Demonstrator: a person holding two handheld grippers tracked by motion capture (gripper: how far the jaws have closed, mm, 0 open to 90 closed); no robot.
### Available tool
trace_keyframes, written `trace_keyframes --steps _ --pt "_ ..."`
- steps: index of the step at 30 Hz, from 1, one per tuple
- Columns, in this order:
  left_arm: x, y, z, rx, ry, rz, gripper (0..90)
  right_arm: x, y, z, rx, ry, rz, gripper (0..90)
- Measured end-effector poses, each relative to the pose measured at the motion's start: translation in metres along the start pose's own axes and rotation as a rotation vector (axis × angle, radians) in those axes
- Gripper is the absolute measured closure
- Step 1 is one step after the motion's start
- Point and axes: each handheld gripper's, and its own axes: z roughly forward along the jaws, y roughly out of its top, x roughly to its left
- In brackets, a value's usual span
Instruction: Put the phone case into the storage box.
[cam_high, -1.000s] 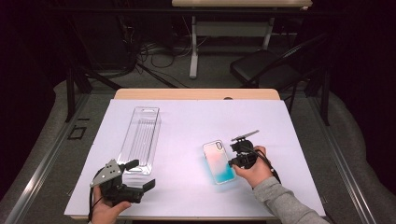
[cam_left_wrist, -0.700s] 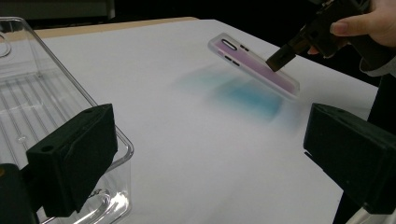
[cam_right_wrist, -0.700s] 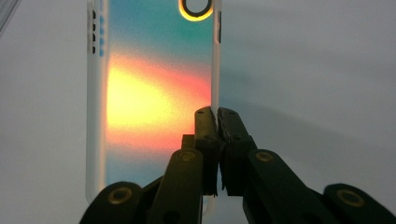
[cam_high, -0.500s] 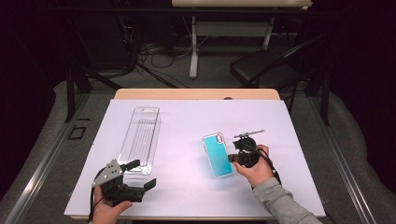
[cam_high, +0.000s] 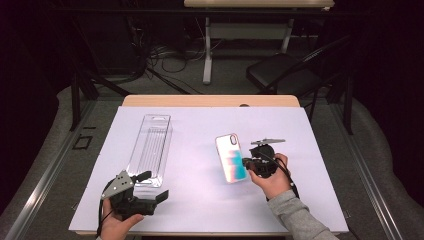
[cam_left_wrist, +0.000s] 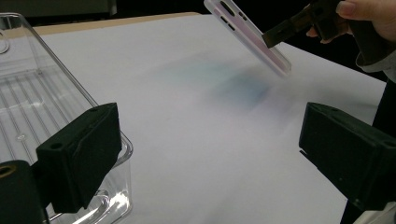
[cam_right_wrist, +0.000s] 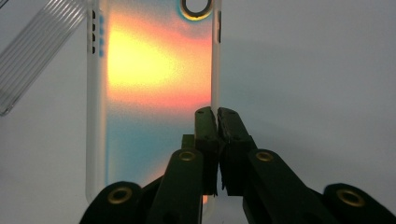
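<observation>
We log the right claw (cam_high: 248, 163) clamped on the phone case's (cam_high: 231, 158) right edge, and the left claw (cam_high: 154, 186), jaws apart and just closing slightly on nothing, near the clear tray (cam_high: 150, 147).

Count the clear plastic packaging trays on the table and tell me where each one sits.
1. The clear plastic tray lies on the white table cover, left of the phone case and just beyond the left hand-held gripper. Nothing suggests a hidden second tray.

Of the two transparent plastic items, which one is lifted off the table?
The phone case, pinched by its edge in the right claw and tilted up. The clear packaging tray lies flat on the table.
</observation>
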Motion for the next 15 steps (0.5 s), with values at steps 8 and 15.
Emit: trace_keyframes --steps 8,15 --pt "0.0 0.0 0.001 0.003 0.006 0.0 7.6 0.005 0.002 -0.004 -0.077 0.004 -0.017 87.5" --pt "0.001 0.004 0.001 -0.008 0.009 -0.007 7.9 0.013 0.002 -0.006 -0.14 0.013 -0.026 87.4"
